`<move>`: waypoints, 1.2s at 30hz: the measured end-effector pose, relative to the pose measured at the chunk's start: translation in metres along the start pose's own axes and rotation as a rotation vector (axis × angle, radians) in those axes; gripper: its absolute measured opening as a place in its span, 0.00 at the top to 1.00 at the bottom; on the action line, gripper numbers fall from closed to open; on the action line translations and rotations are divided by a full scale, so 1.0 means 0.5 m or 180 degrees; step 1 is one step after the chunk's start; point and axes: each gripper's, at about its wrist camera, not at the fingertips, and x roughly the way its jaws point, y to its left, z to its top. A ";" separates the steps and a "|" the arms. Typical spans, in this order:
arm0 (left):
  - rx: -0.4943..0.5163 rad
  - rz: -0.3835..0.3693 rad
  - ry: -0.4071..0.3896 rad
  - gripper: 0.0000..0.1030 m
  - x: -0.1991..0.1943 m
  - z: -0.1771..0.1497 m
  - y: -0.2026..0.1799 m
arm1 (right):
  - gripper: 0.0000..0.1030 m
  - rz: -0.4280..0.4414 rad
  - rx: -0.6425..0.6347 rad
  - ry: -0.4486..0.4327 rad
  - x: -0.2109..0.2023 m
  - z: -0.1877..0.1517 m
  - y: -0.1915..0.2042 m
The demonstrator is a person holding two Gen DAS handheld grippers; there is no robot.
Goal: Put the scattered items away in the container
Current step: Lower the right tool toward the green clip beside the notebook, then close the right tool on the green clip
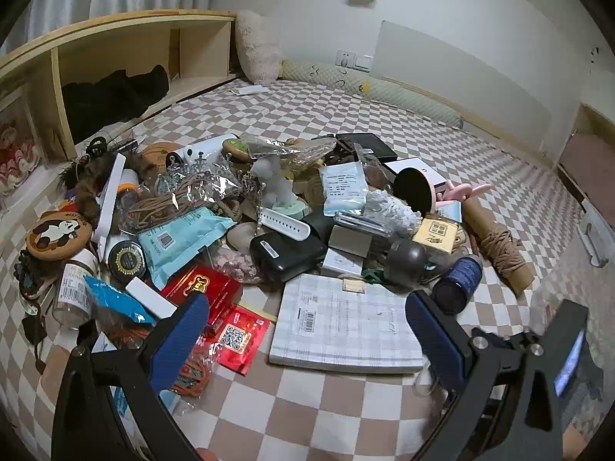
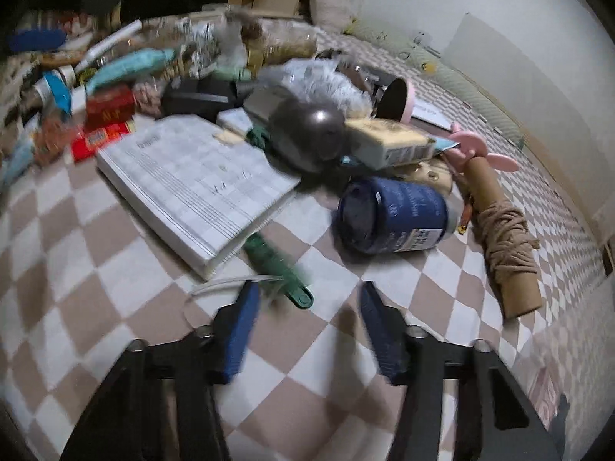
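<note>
A heap of loose items lies on the checked bed cover [image 1: 307, 415]. At its near edge are a plaid notebook [image 1: 346, 326] [image 2: 192, 180], a dark blue jar [image 1: 459, 280] [image 2: 396, 215] on its side and a red box [image 1: 203, 288]. My left gripper [image 1: 307, 330] hangs open and wide above the notebook's near edge, with nothing between its blue pads. My right gripper [image 2: 307, 307] is low over the cover, jaws apart. A dark green strap-like thing [image 2: 276, 269] lies just ahead of its left fingertip [image 2: 246, 299], blurred, and no pad presses on it. No container is clear in either view.
A cardboard tube wound with cord [image 2: 503, 238] lies right of the jar, with a pink fan [image 2: 476, 150] behind it. A grey rounded object [image 2: 307, 130] sits behind the notebook. A wooden shelf [image 1: 115, 57] runs along the far left, and a pillow [image 1: 257, 50] stands by the wall.
</note>
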 end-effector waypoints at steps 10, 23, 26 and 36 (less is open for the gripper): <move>0.0062 -0.0084 0.0190 0.00 0.041 -0.005 -0.023 | 0.76 0.0266 0.0219 0.0030 0.002 -0.002 -0.004; -0.0074 -0.0159 0.0281 0.00 0.048 -0.010 -0.013 | 0.95 0.0533 0.0658 0.0015 -0.058 -0.032 -0.034; -0.0070 -0.0170 0.0279 0.00 0.046 -0.011 -0.013 | 0.95 0.0510 0.0650 0.0065 -0.044 -0.025 -0.035; -0.0121 -0.0228 0.0267 0.00 0.046 -0.003 -0.009 | 0.32 0.0522 0.0531 0.0028 -0.036 -0.015 -0.040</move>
